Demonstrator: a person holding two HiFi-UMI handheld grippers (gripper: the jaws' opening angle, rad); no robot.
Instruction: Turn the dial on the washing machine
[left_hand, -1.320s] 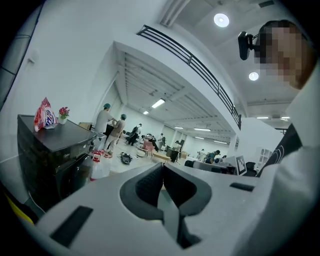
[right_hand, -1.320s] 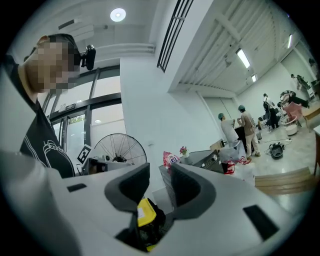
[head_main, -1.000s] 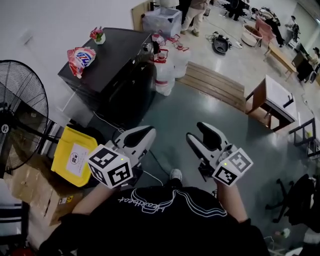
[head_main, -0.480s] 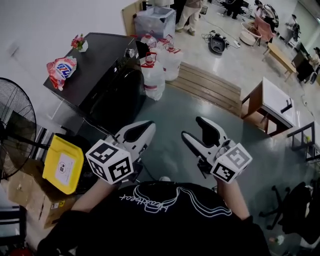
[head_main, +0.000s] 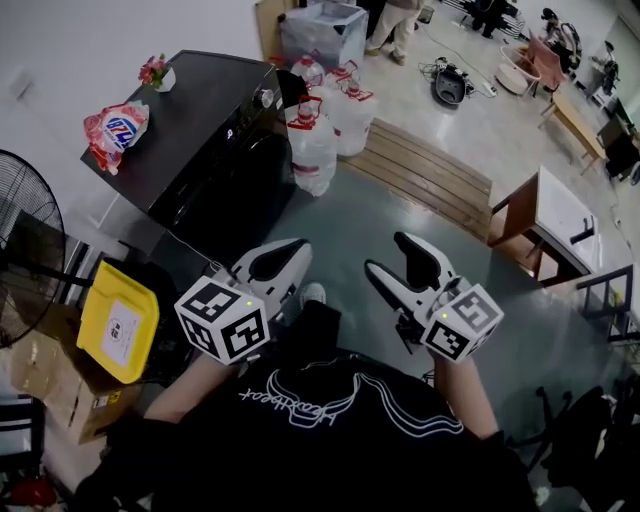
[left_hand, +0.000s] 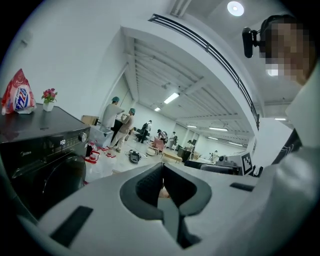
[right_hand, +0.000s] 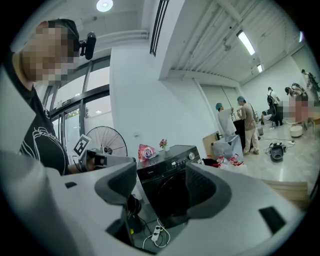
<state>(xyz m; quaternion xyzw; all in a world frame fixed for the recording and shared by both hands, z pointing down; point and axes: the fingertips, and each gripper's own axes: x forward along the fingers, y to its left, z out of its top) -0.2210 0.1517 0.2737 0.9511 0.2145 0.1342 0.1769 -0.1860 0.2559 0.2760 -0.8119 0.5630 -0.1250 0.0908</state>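
The black front-loading washing machine (head_main: 190, 130) stands at the upper left, with its round silver dial (head_main: 266, 98) at the right end of the control panel. The dial also shows in the left gripper view (left_hand: 84, 136) and the right gripper view (right_hand: 191, 156). Both grippers hover at waist height, well short of the machine. My left gripper (head_main: 288, 256) is shut and empty, its pads meeting (left_hand: 161, 177). My right gripper (head_main: 390, 256) is opening its jaws with nothing between them (right_hand: 160, 185); the machine's door (right_hand: 167, 192) is framed in the gap.
A detergent bag (head_main: 112, 128) and a small flower pot (head_main: 155, 72) sit on the machine's top. Clear plastic jugs (head_main: 315, 140) stand at its right side. A yellow bin (head_main: 115, 320), a fan (head_main: 25, 250) and cardboard boxes (head_main: 50, 385) are on the left. A wooden platform (head_main: 425, 170) and a small table (head_main: 555, 215) lie to the right.
The view has shifted as the person steps toward the machine; a leg now shows between the grippers. The right gripper's jaws stand wider apart. The left gripper stays shut.
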